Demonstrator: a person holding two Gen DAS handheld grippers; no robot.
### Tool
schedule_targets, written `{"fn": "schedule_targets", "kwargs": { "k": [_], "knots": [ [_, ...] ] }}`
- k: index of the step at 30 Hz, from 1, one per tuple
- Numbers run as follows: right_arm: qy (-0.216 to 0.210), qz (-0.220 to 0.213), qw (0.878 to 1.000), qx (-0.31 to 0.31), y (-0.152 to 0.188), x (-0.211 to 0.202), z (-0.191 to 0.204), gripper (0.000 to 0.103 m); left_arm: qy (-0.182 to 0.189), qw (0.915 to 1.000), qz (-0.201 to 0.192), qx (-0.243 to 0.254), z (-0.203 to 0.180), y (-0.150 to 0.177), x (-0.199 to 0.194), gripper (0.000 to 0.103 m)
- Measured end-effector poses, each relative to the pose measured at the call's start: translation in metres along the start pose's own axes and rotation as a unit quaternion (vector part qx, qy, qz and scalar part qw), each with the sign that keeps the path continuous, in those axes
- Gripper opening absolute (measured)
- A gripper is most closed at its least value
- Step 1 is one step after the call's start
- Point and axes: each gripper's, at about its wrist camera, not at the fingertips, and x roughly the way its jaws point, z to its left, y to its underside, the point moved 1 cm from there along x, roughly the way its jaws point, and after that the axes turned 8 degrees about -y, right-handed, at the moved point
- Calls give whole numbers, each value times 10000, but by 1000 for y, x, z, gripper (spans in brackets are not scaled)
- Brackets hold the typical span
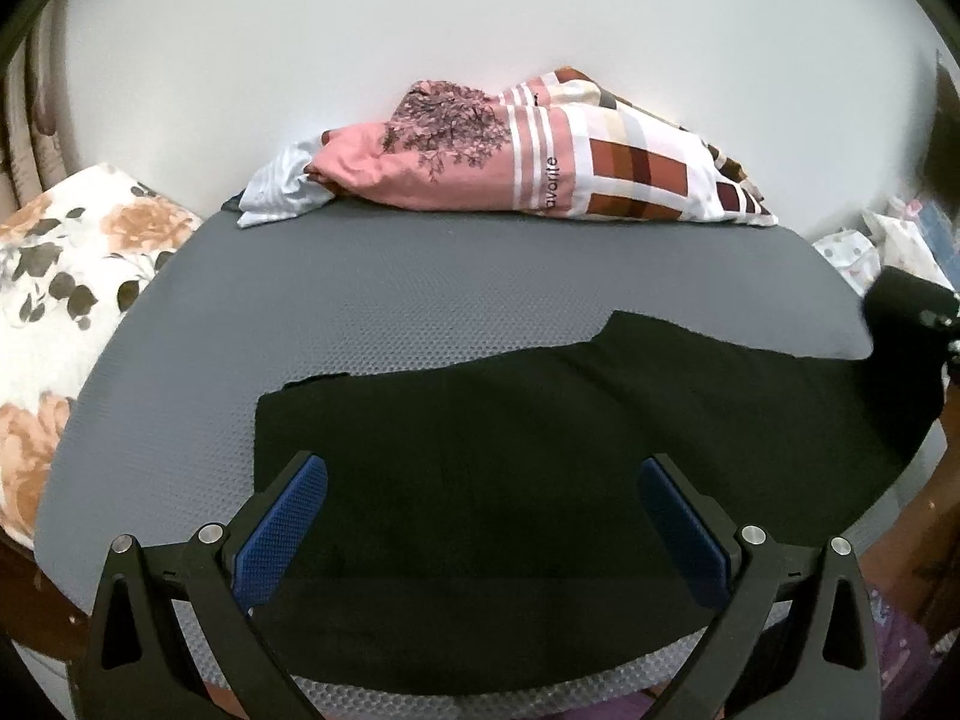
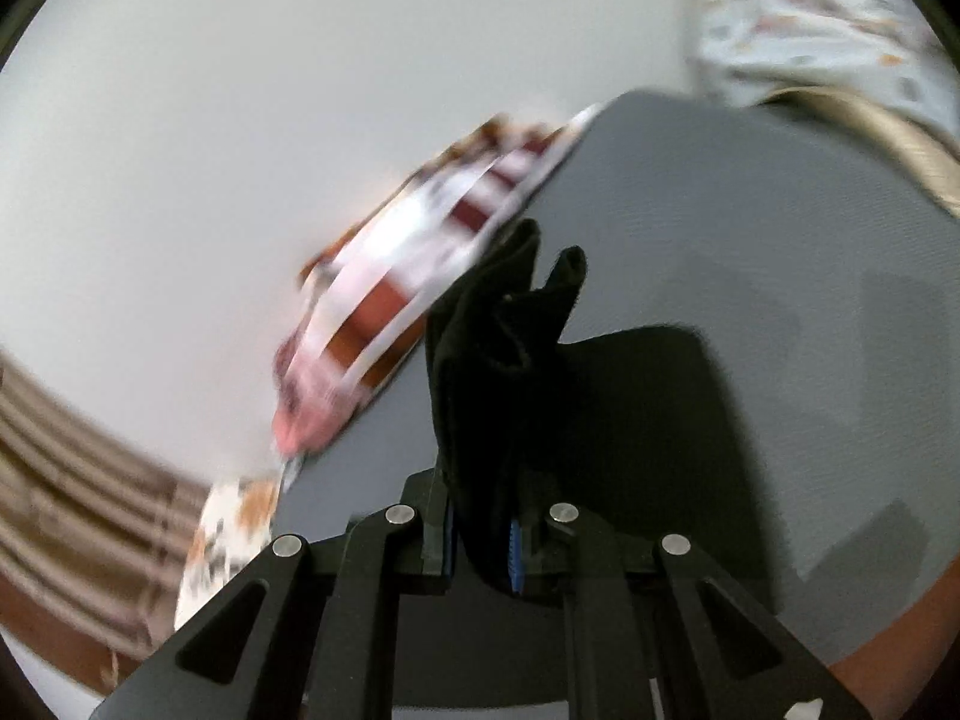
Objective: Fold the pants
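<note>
Black pants (image 1: 540, 450) lie spread across the grey mat (image 1: 420, 288), from the near left to the far right. My left gripper (image 1: 483, 474) is open and empty, its blue pads (image 1: 282, 528) hovering over the near part of the pants. My right gripper (image 2: 483, 534) is shut on a bunched end of the pants (image 2: 498, 348) and holds it lifted off the mat (image 2: 750, 270); it also shows in the left wrist view (image 1: 918, 306) at the right edge. The right wrist view is blurred and tilted.
A pink and checked cloth pile (image 1: 516, 156) lies at the far edge of the mat against the white wall. A floral pillow (image 1: 66, 276) sits to the left. Patterned fabric (image 1: 888, 240) lies at the right.
</note>
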Motion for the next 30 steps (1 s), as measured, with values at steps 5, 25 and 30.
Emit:
{"fn": "schedule_targets", "kwargs": {
  "k": [5,25,30],
  "knots": [
    [-122,878,9944,-577,60,65,46,12,137,9997,116,-145,2,0,3,102],
    [757,2024,9527,-2136,160,144,78,13,434,9972,530,-285,-2,2,18,102],
    [821,2099,9432,-2441,175,150,86,13,429,9968,623,-272,-3,3,21,102]
  ]
}}
